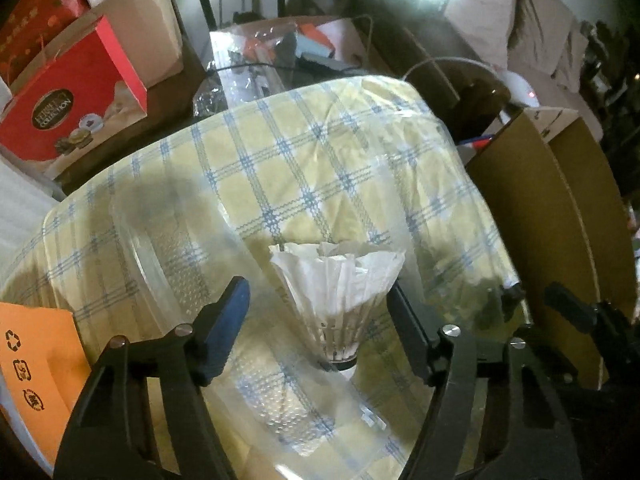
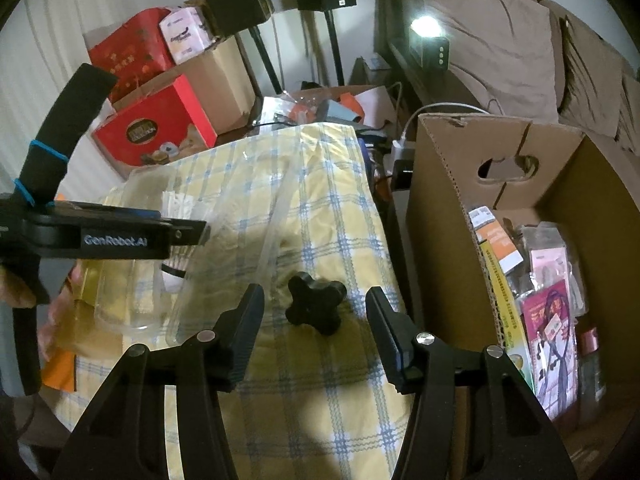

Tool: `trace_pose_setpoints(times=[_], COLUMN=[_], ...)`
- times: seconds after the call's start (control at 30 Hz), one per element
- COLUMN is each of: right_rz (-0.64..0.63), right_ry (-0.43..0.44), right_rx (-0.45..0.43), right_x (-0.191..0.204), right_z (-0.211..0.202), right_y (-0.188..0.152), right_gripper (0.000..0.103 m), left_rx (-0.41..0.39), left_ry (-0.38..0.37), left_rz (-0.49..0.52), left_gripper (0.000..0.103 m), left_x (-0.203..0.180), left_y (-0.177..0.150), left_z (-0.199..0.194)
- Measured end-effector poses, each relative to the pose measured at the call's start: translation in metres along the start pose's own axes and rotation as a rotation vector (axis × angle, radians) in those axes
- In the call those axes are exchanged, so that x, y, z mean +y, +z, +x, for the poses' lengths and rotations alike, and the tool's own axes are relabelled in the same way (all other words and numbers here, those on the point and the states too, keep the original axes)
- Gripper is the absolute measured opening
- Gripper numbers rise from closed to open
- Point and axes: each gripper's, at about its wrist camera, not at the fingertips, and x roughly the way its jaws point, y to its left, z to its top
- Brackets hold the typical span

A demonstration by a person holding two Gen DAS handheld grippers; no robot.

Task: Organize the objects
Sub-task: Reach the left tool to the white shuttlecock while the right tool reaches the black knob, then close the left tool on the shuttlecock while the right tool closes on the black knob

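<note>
Checked yellow-and-blue cloth (image 1: 320, 152) covers the counter, with red boxes beyond its far left corner and an open cardboard box (image 2: 452, 184) along its right edge. A white shuttlecock (image 1: 338, 300) is seen directly ahead of the left hand-held gripper (image 1: 320, 320), whose fingers are spread to either side of it with a gap left on each side; whether it rests in the clear plastic tray (image 1: 168, 256) or on the cloth cannot be told. Its long axis runs along the line of the fingers, cork end toward the camera and feathers fanned away. A black cross-shaped knob (image 2: 316, 304) lies on the cloth just ahead of the right hand-held gripper (image 2: 316, 316), also spread, near the counter's right edge. The left is judged the nearer to the shuttlecock, so closing there would be the likely next move, with the thin feathers at risk of being crushed if they are pinched too high.
</note>
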Motion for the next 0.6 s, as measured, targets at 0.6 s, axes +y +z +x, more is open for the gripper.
trace_pose_setpoints(times=[0.6], right_rz=[-0.021], right_ry=[-0.050], right_rx=[0.036], right_x=[0.002], right_z=[0.030], right_y=[-0.005], right_gripper=[0.036], left_rx=[-0.082], left_ry=[-0.068], left_rz=[-0.025], left_gripper=[0.033], left_x=[0.004], left_y=[-0.005], left_z=[-0.022])
